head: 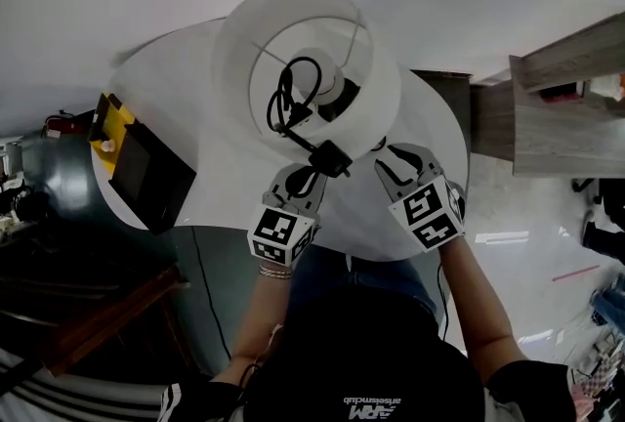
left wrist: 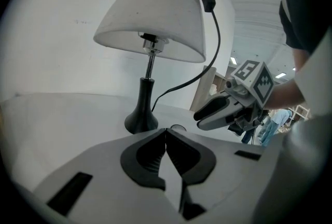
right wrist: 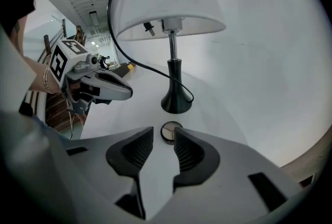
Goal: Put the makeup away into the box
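A small round makeup compact (right wrist: 169, 132) lies on the white round table (head: 410, 225), just in front of the lamp's black base (right wrist: 176, 103). My right gripper (right wrist: 163, 131) is open, and its tips reach the compact's near edge without pressing on it. My left gripper (left wrist: 166, 130) is shut with nothing in it, close beside the right gripper (left wrist: 228, 110). The compact's edge (left wrist: 177, 127) peeks over the left jaws. A black box (head: 146, 174) with a yellow part sits at the table's left edge. In the head view the lamp shade hides the compact.
A white table lamp (head: 308, 68) with a wide shade stands mid-table, its black cord and switch (head: 330, 158) hanging near both grippers. The table's near rim is right by my hands. A wooden shelf (head: 566, 107) stands at the right, and dark furniture (head: 88, 313) at the lower left.
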### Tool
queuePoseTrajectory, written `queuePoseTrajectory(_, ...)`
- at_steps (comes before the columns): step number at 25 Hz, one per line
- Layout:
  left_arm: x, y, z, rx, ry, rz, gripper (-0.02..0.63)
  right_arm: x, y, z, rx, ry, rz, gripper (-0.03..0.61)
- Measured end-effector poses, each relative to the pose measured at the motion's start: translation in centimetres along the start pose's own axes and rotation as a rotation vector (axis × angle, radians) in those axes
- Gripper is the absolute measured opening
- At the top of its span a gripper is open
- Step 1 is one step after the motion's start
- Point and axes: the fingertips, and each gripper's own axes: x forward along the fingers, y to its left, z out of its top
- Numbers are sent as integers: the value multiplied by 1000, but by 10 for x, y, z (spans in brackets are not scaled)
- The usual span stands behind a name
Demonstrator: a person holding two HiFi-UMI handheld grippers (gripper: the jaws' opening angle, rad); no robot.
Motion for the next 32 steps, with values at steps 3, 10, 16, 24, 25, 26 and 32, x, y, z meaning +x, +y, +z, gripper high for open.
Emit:
queuePoseTrajectory(3, 5, 0, -2, 1, 7, 1, 17, 11, -4, -3, 1, -1, 4, 169)
queuePoseTrajectory(10, 14, 0, -9, 28, 39, 1, 17, 37, -15, -3, -24, -3, -1, 236)
queuePoseTrajectory(16, 32, 0, -9, 38, 65, 0, 17, 50, -20, -4, -31, -23, 17, 249)
queuePoseTrajectory(24, 50, -5, -9, 44, 82, 0, 17, 57, -13, -15, -67, -17, 54, 225)
queuePoseTrajectory(25, 49, -6, -11, 41, 88, -1, 17, 57, -12, -15, -72, -16, 56, 225)
queuePoseTrajectory(26, 48, -6, -13, 38, 95, -1, 17, 56, -11, -15, -75, -15, 59, 225)
queuePoseTrajectory(32, 38, -6, -23, 19, 94, 21, 17, 46, -4, -21, -77, -6, 69, 225)
